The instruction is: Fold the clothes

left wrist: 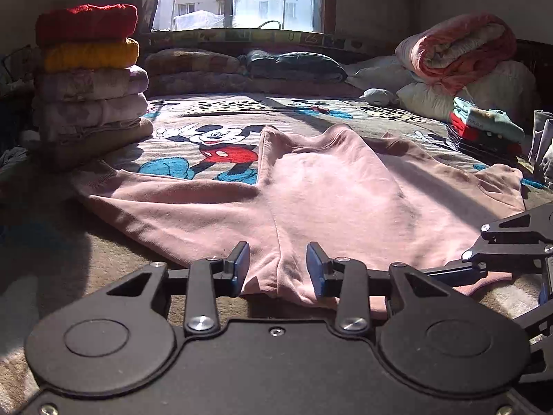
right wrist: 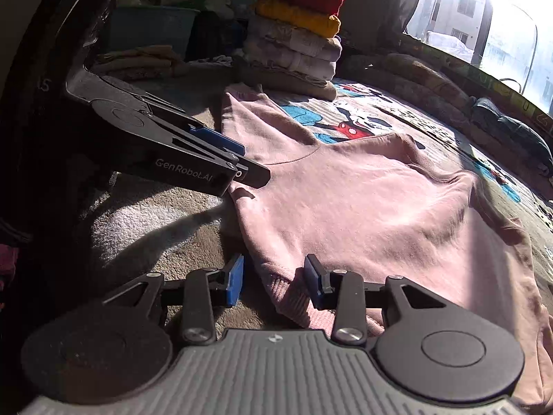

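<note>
Two grippers sit at the near hem of the pink sweatshirt (left wrist: 338,193), which lies spread flat on the cartoon-print blanket (left wrist: 214,138). The left gripper (left wrist: 278,266) and right gripper (right wrist: 274,278) each stand parted, cloth between the pads but not pinched, apparently placed to lift the hem for a fold. A stack of folded clothes (left wrist: 90,79) stands near the left sleeve, limiting room there.
</note>
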The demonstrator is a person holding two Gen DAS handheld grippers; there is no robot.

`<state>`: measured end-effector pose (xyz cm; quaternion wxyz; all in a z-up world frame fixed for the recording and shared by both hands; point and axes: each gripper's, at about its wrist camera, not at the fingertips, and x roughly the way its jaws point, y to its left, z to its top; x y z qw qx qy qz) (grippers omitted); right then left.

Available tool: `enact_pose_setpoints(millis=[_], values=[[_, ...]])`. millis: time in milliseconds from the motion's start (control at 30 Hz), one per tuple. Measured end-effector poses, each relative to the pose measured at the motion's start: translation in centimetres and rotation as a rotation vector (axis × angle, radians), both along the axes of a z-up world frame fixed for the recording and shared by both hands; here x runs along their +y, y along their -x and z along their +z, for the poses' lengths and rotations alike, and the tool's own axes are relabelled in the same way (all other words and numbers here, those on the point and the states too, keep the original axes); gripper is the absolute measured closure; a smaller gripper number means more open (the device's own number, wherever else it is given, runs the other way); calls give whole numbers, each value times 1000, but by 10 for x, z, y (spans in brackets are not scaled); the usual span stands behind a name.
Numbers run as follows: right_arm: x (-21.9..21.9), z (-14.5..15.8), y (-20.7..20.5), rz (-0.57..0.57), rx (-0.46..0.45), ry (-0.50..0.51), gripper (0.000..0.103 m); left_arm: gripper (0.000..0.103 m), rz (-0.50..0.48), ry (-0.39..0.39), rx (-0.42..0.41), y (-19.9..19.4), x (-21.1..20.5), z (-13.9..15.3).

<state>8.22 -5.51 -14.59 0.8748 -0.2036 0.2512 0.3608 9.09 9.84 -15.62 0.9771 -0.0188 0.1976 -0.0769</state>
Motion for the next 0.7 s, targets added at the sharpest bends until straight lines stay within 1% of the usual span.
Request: enact_pose_setpoints(millis=[33, 67, 100, 133, 167, 200, 233, 300, 333, 367, 433, 500, 567, 600, 633, 667, 700], values=[[1, 3, 2, 2, -15, -13, 66, 67, -3, 34, -12, -2, 5, 2], [2, 6, 3, 3, -30, -26, 66, 67, -7, 45, 13, -6, 7, 0], [6, 8, 2, 0, -54, -32, 66, 67, -19, 23, 80, -13, 8, -9], [9, 9, 1, 2, -76, -37, 66, 66, -41, -10, 168, -23, 8, -22], [13, 10, -2, 5, -94, -48, 66, 66, -54, 29, 144, -22, 14, -22], [16, 10, -6, 10, -95, -57, 67, 68, -48, 85, 175, -24, 23, -15], [19, 10, -9, 14, -93, -57, 67, 69, -38, 117, 174, -24, 29, -7], [25, 11, -15, 22, -89, -59, 68, 69, -14, 147, 117, -24, 45, 11], [27, 12, -19, 20, -86, -70, 68, 69, 3, 187, 110, -31, 57, 17], [30, 13, -23, 17, -86, -80, 68, 69, 16, 234, 104, -38, 69, 21], [37, 13, -30, 13, -78, -102, 68, 69, 11, 382, 102, -58, 93, 23], [46, 11, -39, 14, -59, -121, 68, 69, -15, 592, 177, -84, 112, 15], [53, 5, -46, 10, -38, -139, 70, 54, -66, 770, 249, -105, 117, -3], [57, 2, -49, 9, -27, -146, 70, 47, -76, 842, 281, -114, 119, -12], [60, -1, -51, 16, -7, -135, 69, 52, -38, 853, 296, -118, 121, -19], [63, -5, -53, 23, 12, -123, 68, 61, 5, 870, 304, -122, 126, -27], [66, -8, -55, 29, 31, -114, 68, 70, 30, 940, 309, -126, 138, -35]])
